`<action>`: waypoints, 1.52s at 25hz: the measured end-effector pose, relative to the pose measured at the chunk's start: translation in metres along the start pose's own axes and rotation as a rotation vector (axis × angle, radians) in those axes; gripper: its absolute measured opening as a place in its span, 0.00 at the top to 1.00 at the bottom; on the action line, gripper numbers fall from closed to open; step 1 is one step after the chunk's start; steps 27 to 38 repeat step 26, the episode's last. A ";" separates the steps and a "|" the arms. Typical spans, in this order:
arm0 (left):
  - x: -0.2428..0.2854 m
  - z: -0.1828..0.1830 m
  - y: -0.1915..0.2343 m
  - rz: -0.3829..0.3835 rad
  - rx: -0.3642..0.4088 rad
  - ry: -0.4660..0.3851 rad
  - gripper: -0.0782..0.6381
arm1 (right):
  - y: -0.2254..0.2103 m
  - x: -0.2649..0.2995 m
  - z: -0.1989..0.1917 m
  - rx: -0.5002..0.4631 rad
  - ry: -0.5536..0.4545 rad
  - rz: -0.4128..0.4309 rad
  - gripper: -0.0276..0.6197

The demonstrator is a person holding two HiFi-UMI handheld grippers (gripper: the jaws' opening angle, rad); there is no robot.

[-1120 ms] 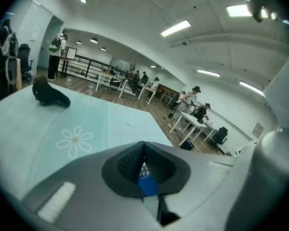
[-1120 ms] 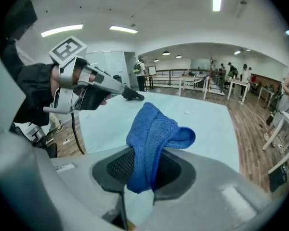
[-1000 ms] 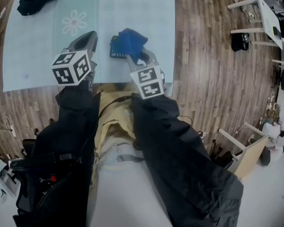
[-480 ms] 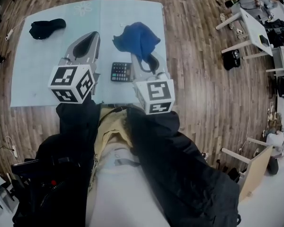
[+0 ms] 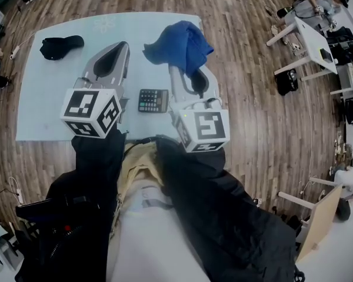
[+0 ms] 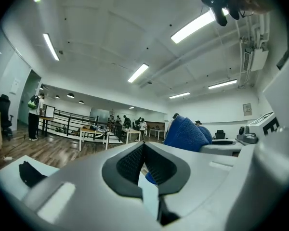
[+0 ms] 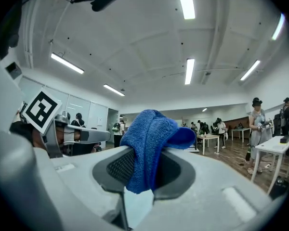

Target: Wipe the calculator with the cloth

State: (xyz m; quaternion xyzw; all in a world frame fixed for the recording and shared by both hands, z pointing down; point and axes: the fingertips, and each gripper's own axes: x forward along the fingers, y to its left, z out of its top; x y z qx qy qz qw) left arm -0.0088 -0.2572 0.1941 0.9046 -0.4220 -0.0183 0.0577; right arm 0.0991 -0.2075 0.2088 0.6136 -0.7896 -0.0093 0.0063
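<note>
I have raised the blue terry cloth (image 5: 179,44), clamped in my right gripper (image 5: 187,74), off the small black calculator (image 5: 153,100), likely suspending wiping; left gripper (image 5: 119,47) closed, empty.

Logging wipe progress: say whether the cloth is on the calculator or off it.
Off. The right tongs grip the bunched cloth, clear of the calculator, which lies uncovered.

Big open-plan lab/office hall. Wood-plank floor (image 5: 253,69), white work tables (image 5: 309,31) loaded with gear, ceiling strip lights (image 7: 190,71), black railing (image 6: 62,118), people (image 6: 114,121) standing round far tables, pale mat (image 5: 53,87) on floor.
</note>
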 end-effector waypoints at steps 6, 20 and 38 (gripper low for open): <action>0.006 0.009 -0.011 -0.020 0.009 -0.022 0.89 | -0.015 -0.009 0.014 0.003 -0.036 -0.036 0.81; 0.015 0.006 -0.011 -0.021 -0.001 -0.012 0.89 | -0.025 -0.006 0.022 0.007 -0.045 -0.049 0.81; 0.016 0.012 -0.016 -0.041 0.000 -0.006 0.89 | -0.025 -0.005 0.032 0.007 -0.046 -0.046 0.81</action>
